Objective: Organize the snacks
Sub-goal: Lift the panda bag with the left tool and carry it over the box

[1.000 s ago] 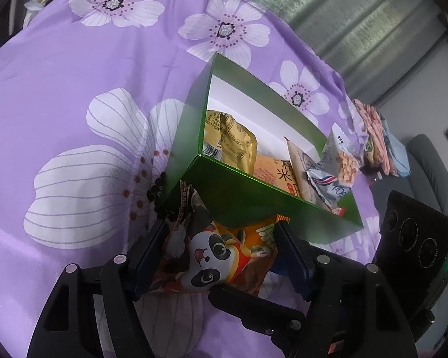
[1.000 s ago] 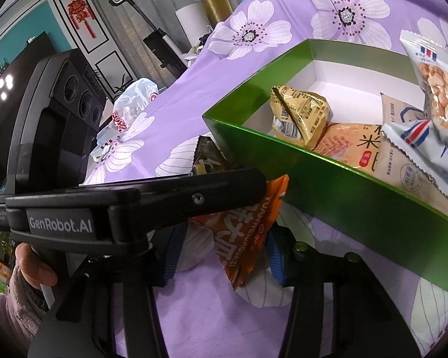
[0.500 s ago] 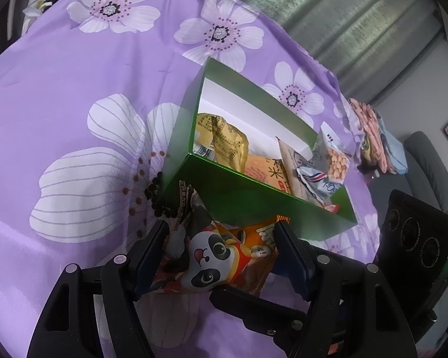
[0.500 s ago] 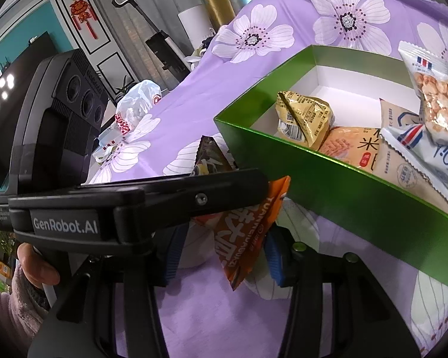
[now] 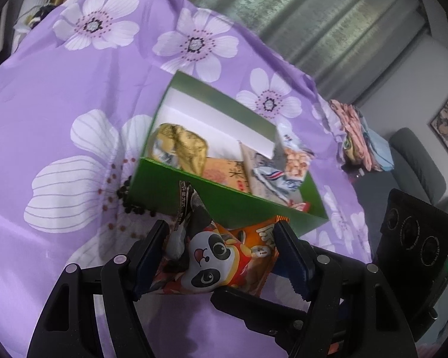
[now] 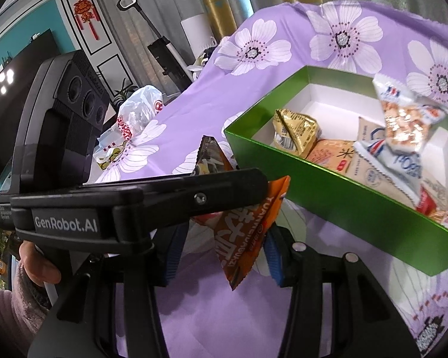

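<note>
An orange snack bag with a panda on it [image 5: 221, 256] hangs just above the purple flowered cloth, in front of the near wall of the green box [image 5: 224, 205]. My left gripper [image 5: 221, 229] is shut on the bag's two sides. From the other side, my right gripper [image 6: 224, 238] is shut on the same bag [image 6: 242, 235], whose end hangs between the blue pads [image 6: 273, 256]. The left gripper's finger crosses the right wrist view and hides part of the bag. The green box [image 6: 328, 194] holds a gold bag [image 6: 295, 131], a peanut bag [image 6: 403, 119] and other packets.
The purple cloth [image 5: 59, 113] covers the whole surface. A white plastic bag [image 6: 137, 110] lies at its far left edge in the right wrist view. Folded clothes [image 5: 358, 137] sit beyond the box, with a grey sofa [image 5: 418, 155] behind. A person's hand [image 6: 35, 262] holds the left gripper.
Both grippers have risen together with the panda bag. The box now sits lower and farther off in both views, and more of its inside shows.
</note>
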`<state>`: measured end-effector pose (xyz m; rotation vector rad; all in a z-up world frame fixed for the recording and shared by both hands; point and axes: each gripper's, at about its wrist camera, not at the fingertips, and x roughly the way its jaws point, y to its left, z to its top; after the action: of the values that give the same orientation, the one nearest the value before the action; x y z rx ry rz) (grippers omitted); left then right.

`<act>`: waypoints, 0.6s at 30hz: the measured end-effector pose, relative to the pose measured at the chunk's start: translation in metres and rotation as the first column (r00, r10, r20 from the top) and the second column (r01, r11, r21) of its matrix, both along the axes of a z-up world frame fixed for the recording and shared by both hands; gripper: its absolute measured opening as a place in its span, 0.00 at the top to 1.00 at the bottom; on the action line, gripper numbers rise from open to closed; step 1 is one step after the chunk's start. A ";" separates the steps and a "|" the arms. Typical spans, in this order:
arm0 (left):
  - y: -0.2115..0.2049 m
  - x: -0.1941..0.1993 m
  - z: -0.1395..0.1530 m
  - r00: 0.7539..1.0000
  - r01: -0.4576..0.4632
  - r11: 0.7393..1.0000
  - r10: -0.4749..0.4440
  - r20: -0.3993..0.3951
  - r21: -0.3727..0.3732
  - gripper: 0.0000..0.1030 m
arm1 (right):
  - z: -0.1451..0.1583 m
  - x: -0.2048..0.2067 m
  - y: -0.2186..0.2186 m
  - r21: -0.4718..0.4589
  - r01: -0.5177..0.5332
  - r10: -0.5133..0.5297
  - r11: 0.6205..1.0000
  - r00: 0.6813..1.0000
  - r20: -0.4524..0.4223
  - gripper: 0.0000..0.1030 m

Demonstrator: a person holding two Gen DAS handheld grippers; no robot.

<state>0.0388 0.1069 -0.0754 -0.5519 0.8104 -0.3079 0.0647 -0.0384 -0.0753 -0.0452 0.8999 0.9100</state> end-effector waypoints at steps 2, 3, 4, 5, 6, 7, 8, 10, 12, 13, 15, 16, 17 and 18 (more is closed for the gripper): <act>-0.004 -0.002 0.003 1.000 0.006 1.000 -0.006 0.005 -0.003 0.29 | 0.004 -0.002 -0.004 -0.001 0.005 -0.005 1.000 1.000 0.006 0.53; -0.006 -0.003 0.003 1.000 0.009 1.000 -0.009 0.003 -0.009 0.29 | 0.005 -0.004 -0.007 -0.004 0.006 -0.006 1.000 1.000 0.007 0.53; -0.008 -0.004 0.004 1.000 0.010 1.000 -0.010 0.000 -0.011 0.29 | 0.006 -0.004 -0.009 -0.005 0.007 -0.007 1.000 1.000 0.007 0.53; -0.009 -0.005 0.004 1.000 0.011 1.000 -0.011 -0.003 -0.012 0.29 | 0.006 -0.006 -0.011 -0.007 0.007 -0.007 1.000 1.000 0.007 0.53; -0.011 -0.007 0.005 1.000 0.013 1.000 -0.013 -0.005 -0.011 0.29 | 0.007 -0.008 -0.013 -0.008 0.008 -0.008 1.000 1.000 0.007 0.53; -0.013 -0.008 0.006 1.000 0.015 1.000 -0.015 -0.006 -0.008 0.29 | 0.007 -0.010 -0.015 -0.007 0.009 -0.009 1.000 1.000 0.006 0.53; -0.015 -0.009 0.008 1.000 0.016 1.000 -0.016 -0.007 -0.004 0.29 | 0.008 -0.011 -0.017 -0.006 0.010 -0.010 1.000 1.000 0.006 0.53; -0.018 -0.012 0.011 1.000 0.018 1.000 -0.018 -0.005 0.001 0.29 | 0.011 -0.014 -0.021 0.000 0.011 -0.011 1.000 1.000 0.010 0.53; -0.022 -0.014 0.015 1.000 0.020 1.000 -0.019 -0.004 0.010 0.29 | 0.013 -0.017 -0.024 0.004 0.013 -0.013 1.000 1.000 0.016 0.53; -0.024 -0.016 0.017 1.000 0.020 1.000 -0.020 -0.003 0.013 0.29 | 0.015 -0.019 -0.027 0.007 0.014 -0.014 1.000 1.000 0.018 0.53; -0.029 -0.019 0.021 1.000 0.022 1.000 -0.022 0.000 0.021 0.29 | 0.018 -0.022 -0.029 0.012 0.014 -0.014 1.000 1.000 0.022 0.53; -0.031 -0.020 0.024 1.000 0.023 0.999 -0.023 0.001 0.025 0.29 | 0.019 -0.023 -0.032 0.016 0.015 -0.015 1.000 1.000 0.024 0.53; -0.033 -0.020 0.026 1.000 0.023 0.999 -0.023 0.003 0.028 0.29 | 0.021 -0.024 -0.034 0.020 0.016 -0.016 1.000 1.000 0.026 0.53; -0.037 -0.021 0.029 1.000 0.025 0.999 -0.025 0.007 0.033 0.29 | 0.023 -0.025 -0.035 0.023 0.017 -0.018 1.000 0.999 0.029 0.53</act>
<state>0.0175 0.0702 -0.0461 -0.5103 0.8144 -0.3187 0.0401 -0.0735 -0.0525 -0.0312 0.8615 0.9013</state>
